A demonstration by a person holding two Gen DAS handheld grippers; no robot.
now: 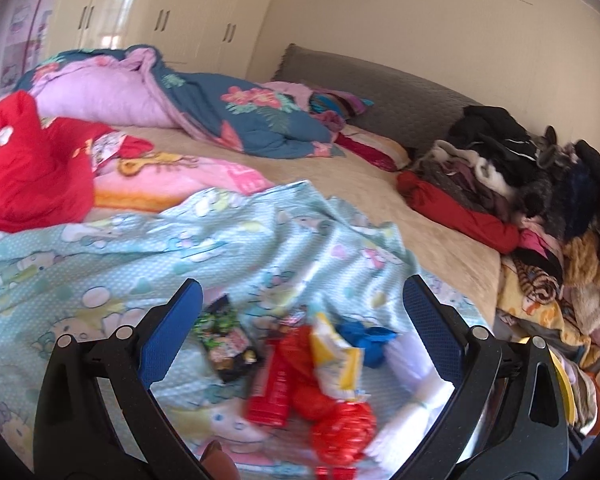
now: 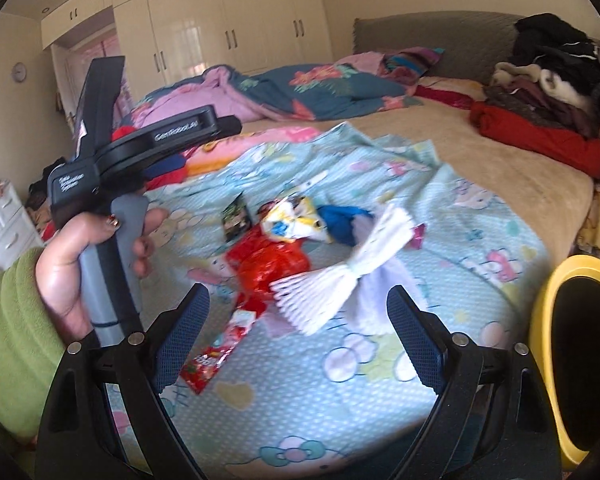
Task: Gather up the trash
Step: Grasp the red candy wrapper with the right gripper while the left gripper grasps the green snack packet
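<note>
The trash lies in a loose heap on a pale blue cartoon-print sheet spread over the near part of the bed. The heap holds a crumpled red plastic wrapper, glossy and creased; a yellow-and-white snack bag, torn and puckered, resting on the red wrapper's far edge; a small dark packet lying flat, just to the left of the others; a blue crumpled piece behind the snack bag; and a white pleated paper item, pinched at its middle so both ends fan out, lying across the right side of the heap. A flat red sachet lies apart from the heap, nearer the right gripper.

The right gripper hangs over the sheet with its blue-padded fingers spread wide; nothing sits between them. The left gripper is likewise spread wide above the heap, gripping nothing. In the right wrist view a hand in a green sleeve grasps the left gripper's handle.

A yellow bin with a dark interior stands at the right edge. A pile of clothes occupies the far right of the bed.
</note>
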